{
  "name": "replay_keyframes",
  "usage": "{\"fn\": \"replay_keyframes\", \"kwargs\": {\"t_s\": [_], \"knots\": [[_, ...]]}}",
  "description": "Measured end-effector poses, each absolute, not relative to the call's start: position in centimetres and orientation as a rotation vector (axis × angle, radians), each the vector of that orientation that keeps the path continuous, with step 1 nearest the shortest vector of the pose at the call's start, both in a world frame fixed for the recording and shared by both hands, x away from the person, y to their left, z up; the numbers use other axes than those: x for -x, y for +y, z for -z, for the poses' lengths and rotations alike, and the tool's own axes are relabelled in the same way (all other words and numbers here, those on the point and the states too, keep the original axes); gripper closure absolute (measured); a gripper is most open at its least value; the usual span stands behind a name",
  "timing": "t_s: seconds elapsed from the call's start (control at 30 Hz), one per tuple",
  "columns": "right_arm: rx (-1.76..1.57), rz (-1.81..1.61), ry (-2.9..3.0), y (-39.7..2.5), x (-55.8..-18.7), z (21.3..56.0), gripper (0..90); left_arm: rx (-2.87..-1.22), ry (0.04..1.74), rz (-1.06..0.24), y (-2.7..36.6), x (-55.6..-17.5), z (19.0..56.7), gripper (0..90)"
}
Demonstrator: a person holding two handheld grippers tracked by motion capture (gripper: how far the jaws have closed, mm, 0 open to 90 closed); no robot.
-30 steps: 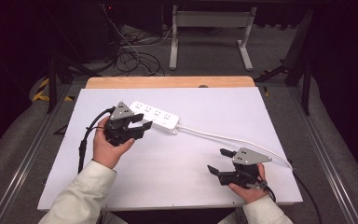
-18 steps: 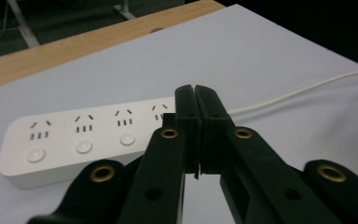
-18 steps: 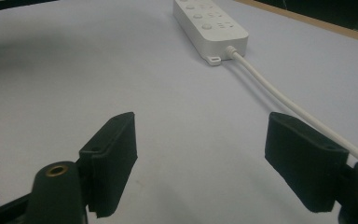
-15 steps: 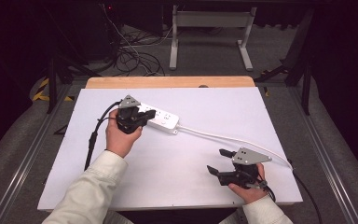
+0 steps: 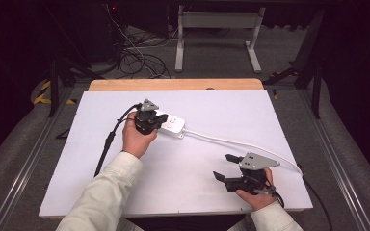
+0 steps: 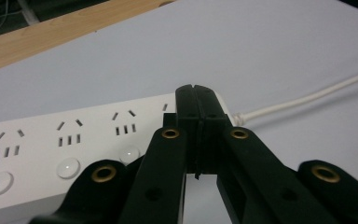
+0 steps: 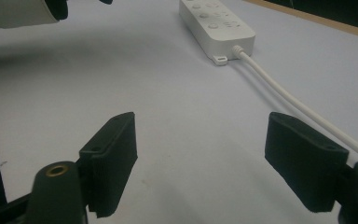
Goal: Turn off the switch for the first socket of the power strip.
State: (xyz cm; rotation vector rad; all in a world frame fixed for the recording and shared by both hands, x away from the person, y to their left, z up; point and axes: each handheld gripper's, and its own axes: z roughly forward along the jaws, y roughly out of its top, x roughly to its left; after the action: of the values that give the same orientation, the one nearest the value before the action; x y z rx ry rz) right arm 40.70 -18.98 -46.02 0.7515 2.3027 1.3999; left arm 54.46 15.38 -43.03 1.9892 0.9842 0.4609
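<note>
Power strip [image 5: 171, 124] lies under the left hand-held gripper [image 5: 160, 121] — jaws clenched together; right hand-held gripper [image 5: 224, 167] released, well apart.

The high view is looking forward and down from above the person's side, taking in the whole white table [image 5: 221, 110]. The left gripper view is sitting very close to the power strip [image 6: 74, 140], facing across its sockets. The right gripper view is looking from low and farther off toward the same power strip [image 7: 216, 21], which all three views are sharing.
</note>
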Motion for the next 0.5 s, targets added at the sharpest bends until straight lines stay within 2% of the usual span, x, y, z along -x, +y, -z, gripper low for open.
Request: {"fn": "replay_keyframes", "kwargs": {"t_s": [0.5], "knots": [[-0.760, -1.420, 2.300, -19.1, -40.7, 45.9, 25.7, -2.051, 1.005, -0.369, 14.9, -56.0, 45.1, 89.7]]}}
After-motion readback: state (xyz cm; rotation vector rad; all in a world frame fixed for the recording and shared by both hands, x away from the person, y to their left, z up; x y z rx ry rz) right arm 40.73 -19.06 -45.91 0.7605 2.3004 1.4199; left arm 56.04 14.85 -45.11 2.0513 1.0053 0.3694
